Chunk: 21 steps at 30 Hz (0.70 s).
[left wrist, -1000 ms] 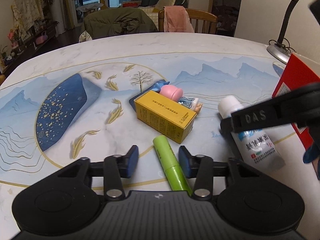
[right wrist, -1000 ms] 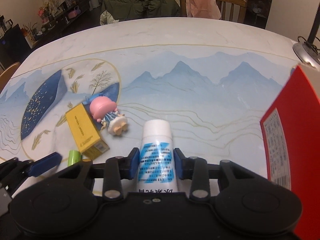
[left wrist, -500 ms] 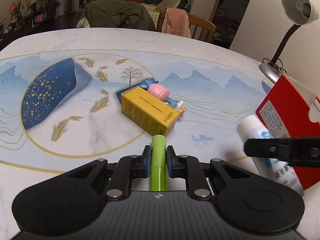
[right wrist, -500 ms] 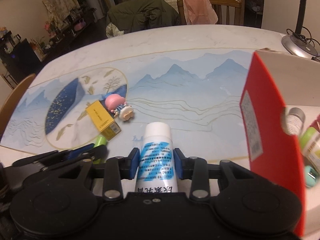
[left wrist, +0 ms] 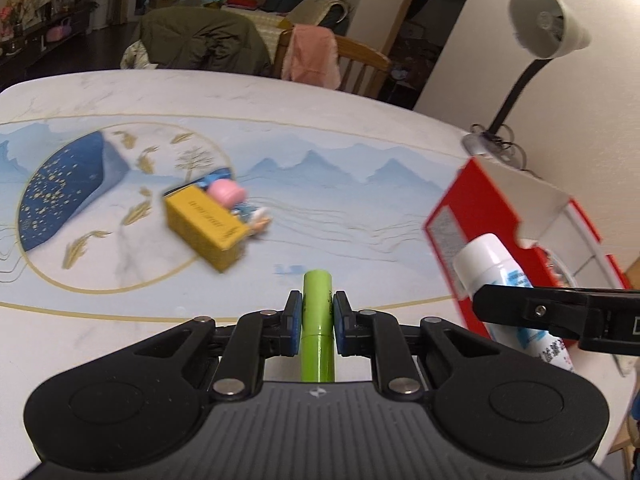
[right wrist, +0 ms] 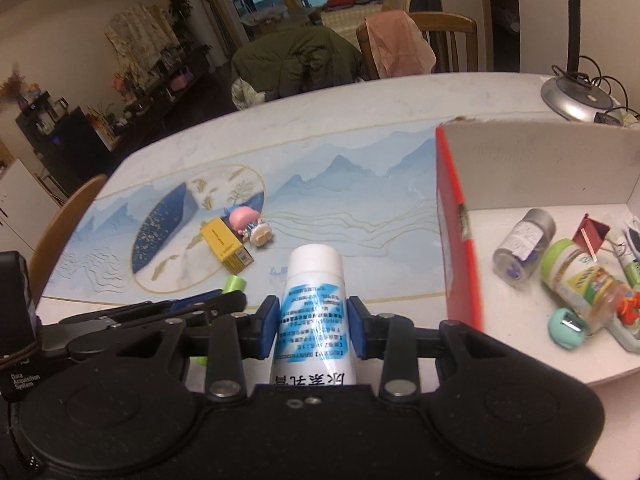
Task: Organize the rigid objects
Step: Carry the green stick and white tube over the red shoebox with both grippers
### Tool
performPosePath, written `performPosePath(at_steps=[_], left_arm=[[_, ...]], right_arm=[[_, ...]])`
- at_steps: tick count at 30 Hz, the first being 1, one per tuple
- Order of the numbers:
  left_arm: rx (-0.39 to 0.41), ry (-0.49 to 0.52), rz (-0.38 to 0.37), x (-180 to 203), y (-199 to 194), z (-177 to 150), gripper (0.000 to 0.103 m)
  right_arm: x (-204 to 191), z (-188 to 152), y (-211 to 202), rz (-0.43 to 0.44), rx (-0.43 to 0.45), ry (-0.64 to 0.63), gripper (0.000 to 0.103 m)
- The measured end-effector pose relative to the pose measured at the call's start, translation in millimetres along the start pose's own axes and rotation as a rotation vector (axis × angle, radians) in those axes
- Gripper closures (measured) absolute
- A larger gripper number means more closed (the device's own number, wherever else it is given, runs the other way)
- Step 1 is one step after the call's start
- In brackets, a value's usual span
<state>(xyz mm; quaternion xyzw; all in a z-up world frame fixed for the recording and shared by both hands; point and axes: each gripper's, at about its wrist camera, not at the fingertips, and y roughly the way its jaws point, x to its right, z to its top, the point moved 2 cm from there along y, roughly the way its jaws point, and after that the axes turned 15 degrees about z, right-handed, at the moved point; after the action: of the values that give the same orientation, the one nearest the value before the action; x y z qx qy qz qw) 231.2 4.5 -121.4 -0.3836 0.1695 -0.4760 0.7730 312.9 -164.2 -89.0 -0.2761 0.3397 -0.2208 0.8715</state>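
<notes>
L gripper [left wrist: 316, 322] just went from jaws apart round the green tube [left wrist: 317, 320] to clamped on it, tube now off the table [left wrist: 120, 352]. R gripper [right wrist: 313, 326] partly open, pads tight on the white-capped cream tube [right wrist: 313, 300], now up by the red box [right wrist: 456, 224] at the table's right edge. Both ready to drop in, I reckon. Farther out, mid-table: yellow carton [left wrist: 204, 226] & pink-haired figurine [left wrist: 236, 204] left to collect.

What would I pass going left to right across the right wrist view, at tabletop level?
Yellow rectangular carton → pink-haired toy figure → white and blue printed tube held in the right gripper → red cardboard box wall → clear vial with grey cap → green-lidded clear jar.
</notes>
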Motion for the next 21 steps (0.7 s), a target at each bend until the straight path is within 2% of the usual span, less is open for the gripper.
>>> performPosePath(at_steps=[11, 21], left_arm=[[0.059, 0.001, -0.070, 44.3, -41.2, 15.4, 0.087], [0.085, 0.090, -0.142, 103.9, -58.8, 36.5, 0.087]], right_arm=[[23.2, 9.8, -50.2, 0.024, 0.077, -0.007, 0.068], [72.0, 18.3, -95.8, -0.014, 0.169, 0.045, 0.068]])
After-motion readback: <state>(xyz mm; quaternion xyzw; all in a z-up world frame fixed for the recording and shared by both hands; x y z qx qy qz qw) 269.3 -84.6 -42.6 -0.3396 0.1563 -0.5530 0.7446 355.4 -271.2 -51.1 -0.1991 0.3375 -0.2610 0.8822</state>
